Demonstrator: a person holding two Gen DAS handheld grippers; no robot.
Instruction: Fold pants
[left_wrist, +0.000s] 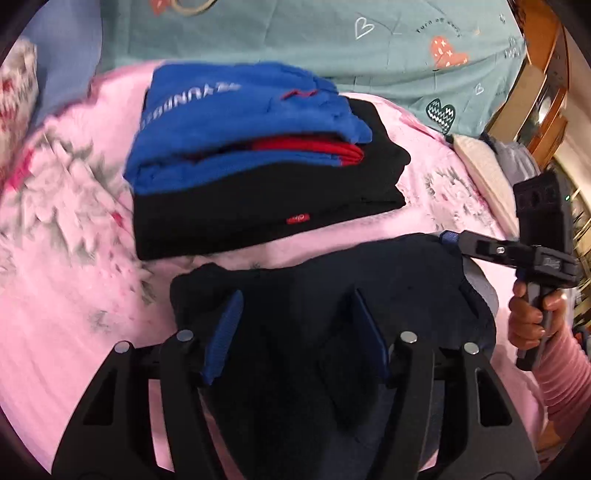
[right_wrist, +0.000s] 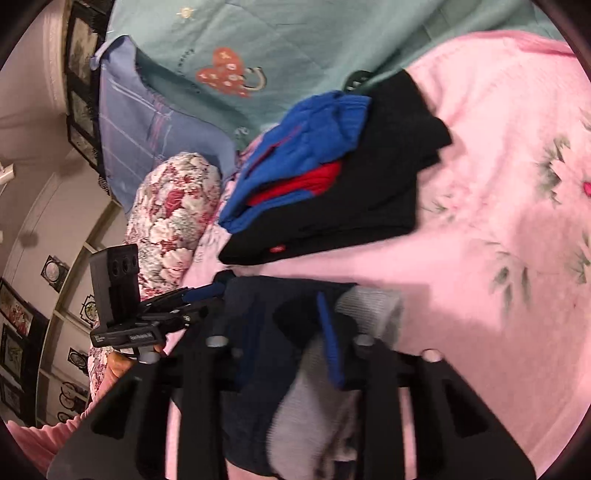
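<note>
So the dark navy pants are bunched up on the pink floral blanket, right at the near edge of the bed, just in front of a stack of already folded clothes. That stack has a blue garment with white lettering on top, some red fabric peeking out under it, and a black folded piece with a small red tag at the bottom.

The left gripper has its blue-padded fingers spread fairly wide, with the dark cloth lying between and under them. I honestly can't tell if it's pinching anything.

The right gripper is on the other end of the pants, where a grey ribbed waistband or cuff shows. Fabric is heaped up between its fingers, but it's blurry, so whether it's clamped is hard to say. From the left wrist view you can see a hand in a pink sleeve gripping its handle, the tip touching the pants' far edge.

Behind everything there's a teal quilt with hearts, plus a floral pillow and a blue-lilac pillow off to the side.
</note>
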